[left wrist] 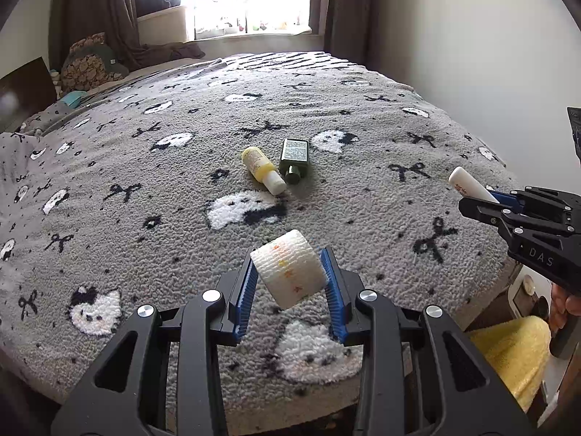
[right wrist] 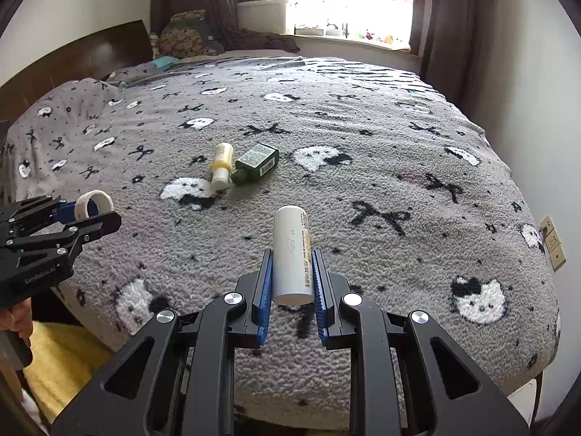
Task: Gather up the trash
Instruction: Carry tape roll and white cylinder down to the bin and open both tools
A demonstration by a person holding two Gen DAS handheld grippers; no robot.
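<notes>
My left gripper [left wrist: 289,257] is shut on a white bandage roll [left wrist: 288,269], held above the bed's near edge; the roll also shows in the right wrist view [right wrist: 93,204]. My right gripper [right wrist: 293,254] is shut on a white tube [right wrist: 293,252], which also shows in the left wrist view [left wrist: 468,184]. A yellow bottle [left wrist: 262,169] [right wrist: 222,165] and a dark green bottle [left wrist: 294,160] [right wrist: 256,164] lie side by side on the middle of the grey patterned blanket [left wrist: 363,189].
The bed fills both views. Pillows [right wrist: 187,38] and a headboard [right wrist: 90,58] stand at the left, a curtained window [right wrist: 356,0] beyond. A yellow cloth [left wrist: 508,356] lies below the bed's near edge. A wall socket [right wrist: 552,241] is on the right.
</notes>
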